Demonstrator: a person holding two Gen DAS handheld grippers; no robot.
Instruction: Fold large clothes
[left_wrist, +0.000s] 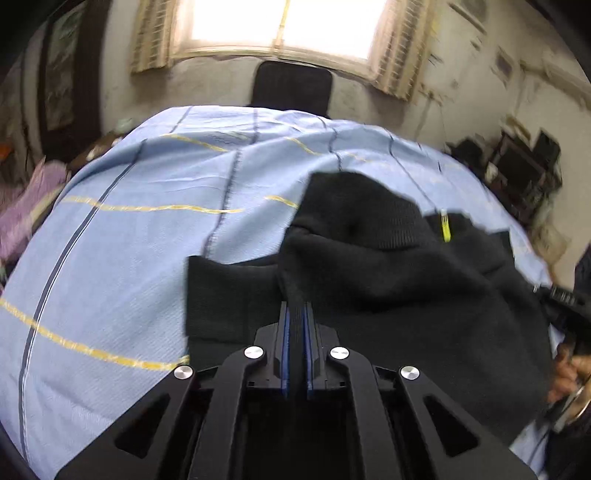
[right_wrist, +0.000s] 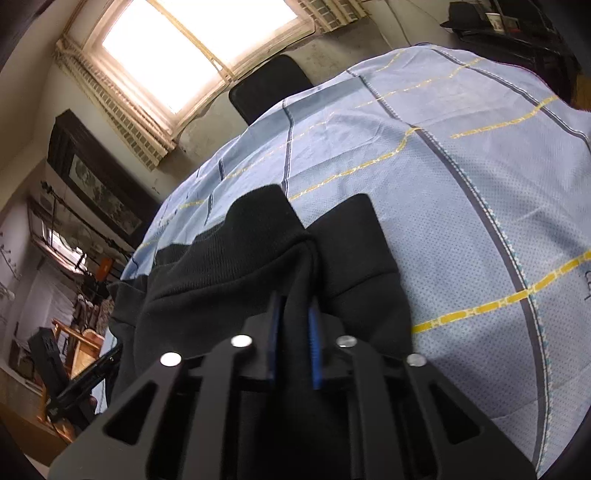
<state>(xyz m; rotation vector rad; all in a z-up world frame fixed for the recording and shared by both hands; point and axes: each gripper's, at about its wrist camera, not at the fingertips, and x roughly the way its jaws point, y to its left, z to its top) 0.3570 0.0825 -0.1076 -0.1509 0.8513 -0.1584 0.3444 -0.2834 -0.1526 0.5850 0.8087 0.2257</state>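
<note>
Fabric fills the lower middle of the left wrist view: we see a black garment (left_wrist: 388, 266) heaped on a surface covered by a light blue cloth (left_wrist: 140, 229) with yellow and dark stripes. Our left tongs (left_wrist: 296, 314) are clenched on a fold of this garment, the blue pads (left_wrist: 284, 354) pressed against a strip of dark knit that rises between them. A flat part of the garment lies on the cloth just left of the tongs, while its bulk bunches up toward the right edge of the surface. A small yellow tag (left_wrist: 446, 229) shows on the far side of the heap. At the right border we glimpse a hand (left_wrist: 565, 373) with the other tool, blurred. Beyond the far edge of the surface stands a dark chair back (left_wrist: 291, 86) under a bright window (left_wrist: 280, 26).

From the right wrist view, our right tongs (right_wrist: 293, 314) are likewise clamped on the black garment (right_wrist: 258, 258), with dark cloth gathered between the two blue pads (right_wrist: 314, 350). The garment rises from the tongs in a ridge and spreads leftward across the blue cloth (right_wrist: 461, 221); another dark flap lies flat just right of the ridge. The chair back (right_wrist: 269, 86) and window (right_wrist: 192, 44) sit past the far edge, and a framed picture (right_wrist: 99, 188) hangs on the left wall.
</note>
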